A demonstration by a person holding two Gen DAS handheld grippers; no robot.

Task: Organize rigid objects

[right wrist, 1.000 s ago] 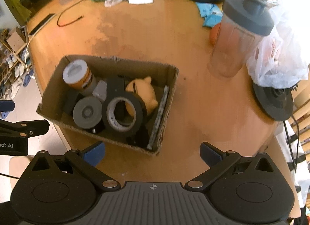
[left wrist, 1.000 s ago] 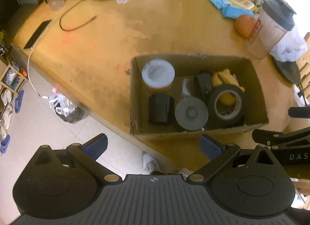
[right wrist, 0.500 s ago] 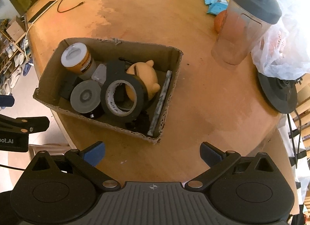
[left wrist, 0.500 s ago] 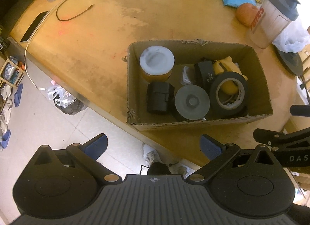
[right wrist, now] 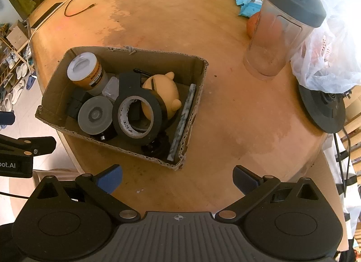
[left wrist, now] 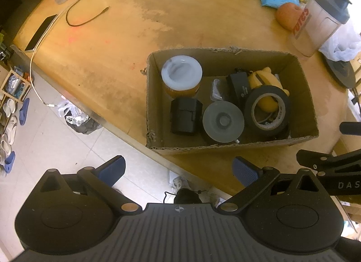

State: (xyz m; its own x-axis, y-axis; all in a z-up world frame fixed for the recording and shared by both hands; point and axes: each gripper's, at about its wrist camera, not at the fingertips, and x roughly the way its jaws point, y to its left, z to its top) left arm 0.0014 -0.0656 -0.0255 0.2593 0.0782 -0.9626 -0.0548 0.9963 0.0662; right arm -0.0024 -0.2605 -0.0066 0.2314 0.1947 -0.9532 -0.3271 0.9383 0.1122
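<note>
The brown cardboard box [left wrist: 232, 142] sits in the middle of the left view, a bit to the right, and in the middle left of the right view. It rests near the front edge of the round wooden table [left wrist: 126, 43]. Inside it I count one orange jar with a white lid [left wrist: 181, 75], one black roll of tape [left wrist: 267, 109], one flat grey round disc [left wrist: 223, 122], one small black blocky case [left wrist: 185, 116] and one yellow toy animal [right wrist: 161, 93]. One long grey flat bar [right wrist: 182, 115] leans along the box's right wall. There are more dark bits under the tape roll, but I cannot tell what they are.

The left gripper [left wrist: 179, 170] is spread wide and holds nothing. It hangs low in its frame, above the table edge and the floor. The right gripper [right wrist: 177, 177] is spread wide too and holds nothing, low over bare table just by the box's near corner.

What could go wrong? The things are packed tight and lean on each other. Pulling the tape roll could drag the toy or the disc with it. The box is light and close to the edge, so a bump could push it off.

Outside the box, I count one clear shaker cup with a grey lid [right wrist: 286, 29] at the upper right, one white plastic bag [right wrist: 327, 59] beside it, and one thin black cable [left wrist: 84, 17] at the upper left.
</note>
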